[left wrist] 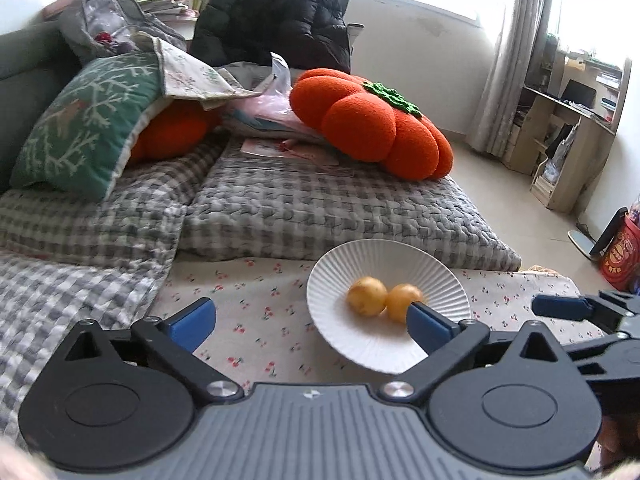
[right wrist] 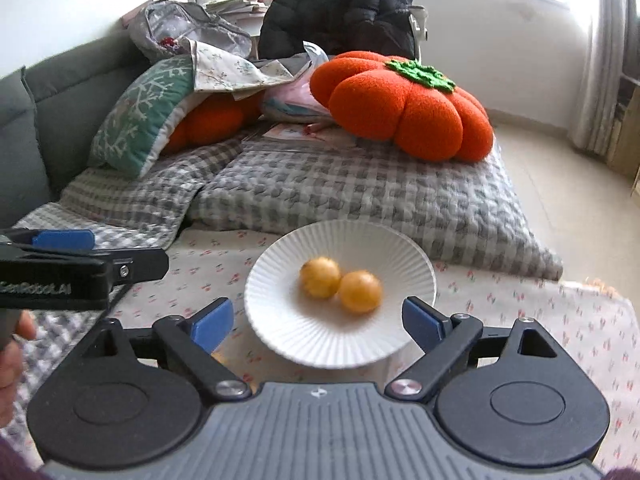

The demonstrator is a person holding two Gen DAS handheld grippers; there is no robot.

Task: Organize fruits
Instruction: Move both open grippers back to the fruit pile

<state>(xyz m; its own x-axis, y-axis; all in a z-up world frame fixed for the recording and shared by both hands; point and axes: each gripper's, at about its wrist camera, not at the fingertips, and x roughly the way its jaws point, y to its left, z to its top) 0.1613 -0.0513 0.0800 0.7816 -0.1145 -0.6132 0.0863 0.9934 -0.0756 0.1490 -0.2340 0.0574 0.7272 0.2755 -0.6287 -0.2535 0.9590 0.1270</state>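
A: Start with the fruit. Where are they?

B: Two small yellow-orange fruits lie side by side, touching, near the middle of a white ribbed plate. The plate sits on a cherry-print cloth, just in front of a grey checked quilt.

A: So the sorting is done?

B: My judgement is that it is mostly done: both fruits that show clearly are already on the plate. In the right wrist view there is a small orange-yellow patch low down, half hidden behind the gripper's left finger. It may be another fruit on the cloth, but I cannot tell. If it is, that one is left.

A: And the grippers?

B: The right gripper has its blue fingers spread wide with nothing between them. The fruits lie beyond the fingertips, roughly centred in the gap, and the near rim of the plate runs between the two tips. The left gripper is also wide apart and empty. In its own view the plate lies off to the right, and its right fingertip overlaps the right-hand fruit in the picture; I read it as in front of the fruit, not pressing on it.

A: Anything else around?

B: An orange pumpkin-shaped cushion rests on the quilt well behind the plate, beside a green patterned pillow.
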